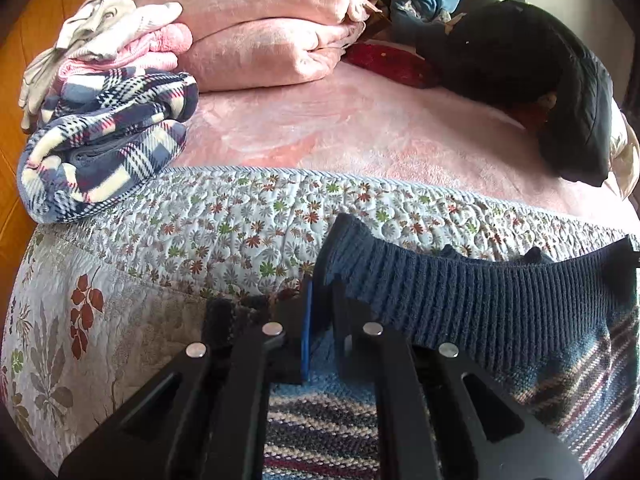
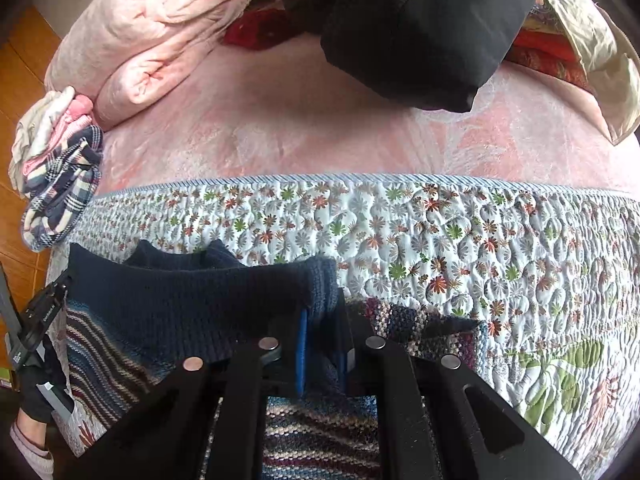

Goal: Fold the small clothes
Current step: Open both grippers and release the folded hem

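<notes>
A small striped knit sweater [image 1: 560, 376] with a dark blue ribbed hem [image 1: 460, 288] hangs stretched between my two grippers over the floral quilt [image 1: 224, 224]. My left gripper [image 1: 322, 308] is shut on the hem's left corner. My right gripper [image 2: 322, 320] is shut on the hem's right corner [image 2: 320, 284]. In the right wrist view the hem [image 2: 180, 300] runs left to the left gripper [image 2: 52, 300], which a gloved hand [image 2: 40, 392] holds. The striped body [image 2: 320, 432] drops below both grippers.
A folded stack topped by white and pink clothes over a plaid fleece [image 1: 108, 140] sits at the quilt's left end. Behind lie a folded pink blanket [image 1: 264, 28], the pink bed sheet [image 1: 360, 136] and a black jacket [image 1: 528, 72]. Wooden floor [image 1: 16, 80] shows at left.
</notes>
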Action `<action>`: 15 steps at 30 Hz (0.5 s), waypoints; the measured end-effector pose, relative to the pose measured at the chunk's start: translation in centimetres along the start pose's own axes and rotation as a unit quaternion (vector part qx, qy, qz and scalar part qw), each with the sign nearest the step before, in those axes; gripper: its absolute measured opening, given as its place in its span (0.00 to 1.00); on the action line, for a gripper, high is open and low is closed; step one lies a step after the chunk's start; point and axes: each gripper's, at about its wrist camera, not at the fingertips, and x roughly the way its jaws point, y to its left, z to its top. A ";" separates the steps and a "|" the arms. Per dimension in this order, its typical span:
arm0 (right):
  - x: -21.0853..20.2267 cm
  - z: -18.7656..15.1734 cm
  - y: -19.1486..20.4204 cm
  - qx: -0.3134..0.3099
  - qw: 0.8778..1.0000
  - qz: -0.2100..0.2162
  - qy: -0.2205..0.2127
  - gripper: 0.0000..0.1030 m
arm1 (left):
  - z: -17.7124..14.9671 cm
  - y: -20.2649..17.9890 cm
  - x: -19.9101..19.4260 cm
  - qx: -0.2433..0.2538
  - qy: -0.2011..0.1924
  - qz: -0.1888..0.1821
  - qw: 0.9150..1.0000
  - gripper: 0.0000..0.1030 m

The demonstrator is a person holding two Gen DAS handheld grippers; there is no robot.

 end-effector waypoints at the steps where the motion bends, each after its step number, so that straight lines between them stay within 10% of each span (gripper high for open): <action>1: 0.4 0.1 -0.1 -0.001 1.000 -0.002 0.002 0.11 | -0.1 0.0 0.5 -0.001 0.005 0.001 1.000 0.07; 15: 2.0 -0.7 -2.0 0.014 0.999 -0.027 0.013 0.25 | -0.8 1.9 1.5 -0.039 0.035 0.015 0.998 0.34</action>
